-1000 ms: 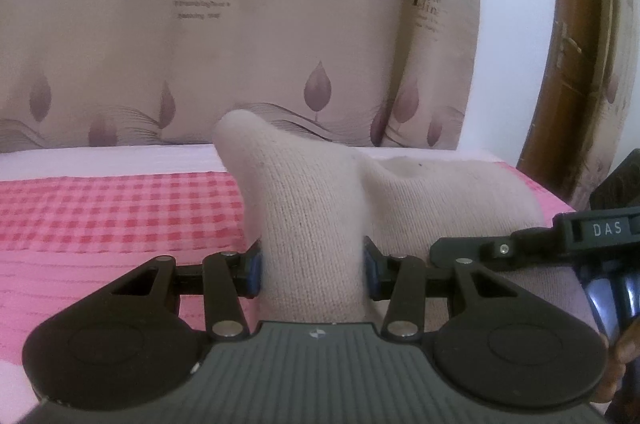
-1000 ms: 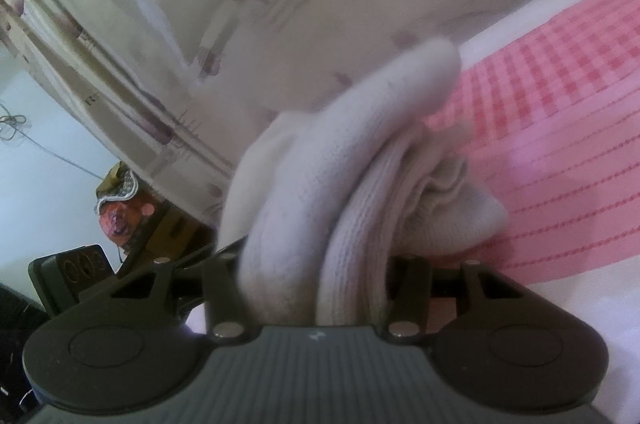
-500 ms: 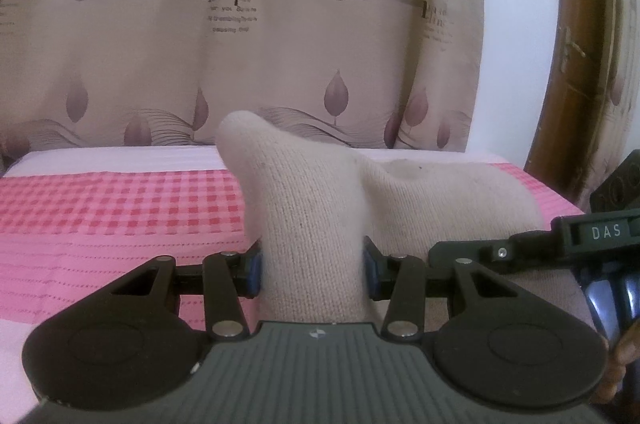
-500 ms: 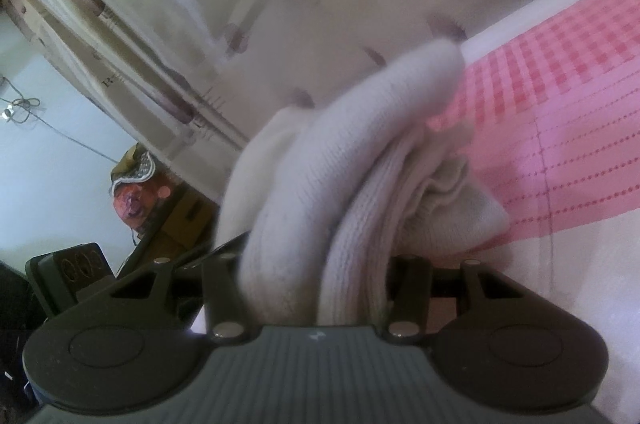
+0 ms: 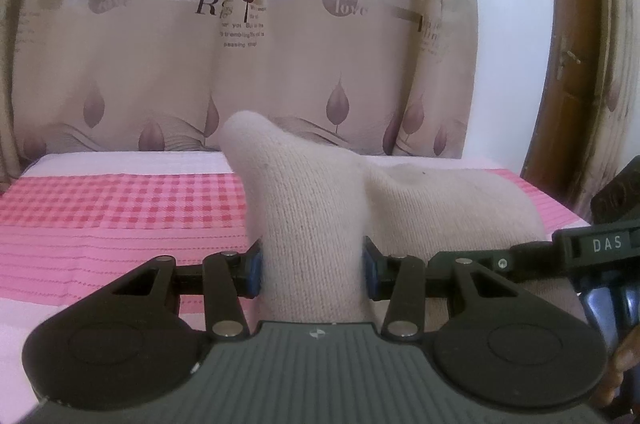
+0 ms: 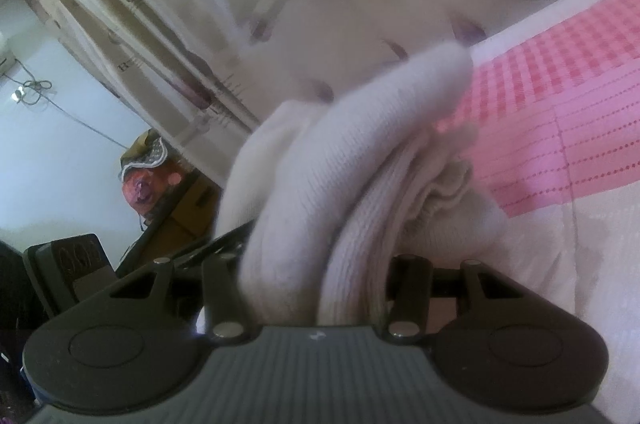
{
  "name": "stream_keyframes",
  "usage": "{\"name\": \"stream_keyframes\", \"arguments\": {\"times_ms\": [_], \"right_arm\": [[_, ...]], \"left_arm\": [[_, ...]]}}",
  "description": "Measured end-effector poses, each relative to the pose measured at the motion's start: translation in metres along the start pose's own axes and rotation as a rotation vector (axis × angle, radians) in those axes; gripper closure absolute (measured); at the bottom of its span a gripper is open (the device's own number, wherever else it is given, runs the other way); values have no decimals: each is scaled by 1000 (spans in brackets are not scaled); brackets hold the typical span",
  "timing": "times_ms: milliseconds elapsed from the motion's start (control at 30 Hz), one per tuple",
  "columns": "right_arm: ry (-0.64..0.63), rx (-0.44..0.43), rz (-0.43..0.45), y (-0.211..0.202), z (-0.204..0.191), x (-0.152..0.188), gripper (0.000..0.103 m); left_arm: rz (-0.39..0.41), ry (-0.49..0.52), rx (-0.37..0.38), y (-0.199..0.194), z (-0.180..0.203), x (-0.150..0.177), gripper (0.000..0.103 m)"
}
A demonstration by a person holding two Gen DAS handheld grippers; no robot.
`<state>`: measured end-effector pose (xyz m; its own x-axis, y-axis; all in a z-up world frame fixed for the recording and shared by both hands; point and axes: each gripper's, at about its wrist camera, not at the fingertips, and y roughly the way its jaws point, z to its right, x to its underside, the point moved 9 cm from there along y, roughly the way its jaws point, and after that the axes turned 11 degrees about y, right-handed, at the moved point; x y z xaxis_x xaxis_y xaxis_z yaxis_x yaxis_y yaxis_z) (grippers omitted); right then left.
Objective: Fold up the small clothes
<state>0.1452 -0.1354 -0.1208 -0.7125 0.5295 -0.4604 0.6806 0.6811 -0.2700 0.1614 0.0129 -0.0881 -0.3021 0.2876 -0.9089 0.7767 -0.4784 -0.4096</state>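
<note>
Left wrist view: left gripper (image 5: 312,272) clenched on a cream knit sock (image 5: 312,216), blue pads (image 5: 253,272) pressed into both sides — toe end sticks up above the pink checked bed cover (image 5: 120,216). Right gripper (image 5: 592,248) enters at the right edge, against the same sock. Right wrist view: right gripper (image 6: 316,288) jaws clamp the bunched sock (image 6: 340,176) — ribbed cuff folded inside. Leaf-print curtain (image 5: 280,64) behind.
</note>
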Motion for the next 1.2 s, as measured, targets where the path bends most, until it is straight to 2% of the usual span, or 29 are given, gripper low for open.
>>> {"name": "stream_keyframes", "arguments": {"times_ms": [567,1200], "right_arm": [[-87,-33,31,-17,-42,7,53],[-146,-29,57,-23,-54,-1,53]], "left_arm": [[82,19,-25,-49,4,-18,57],[124,29,-26,-50,8,-32,57]]}}
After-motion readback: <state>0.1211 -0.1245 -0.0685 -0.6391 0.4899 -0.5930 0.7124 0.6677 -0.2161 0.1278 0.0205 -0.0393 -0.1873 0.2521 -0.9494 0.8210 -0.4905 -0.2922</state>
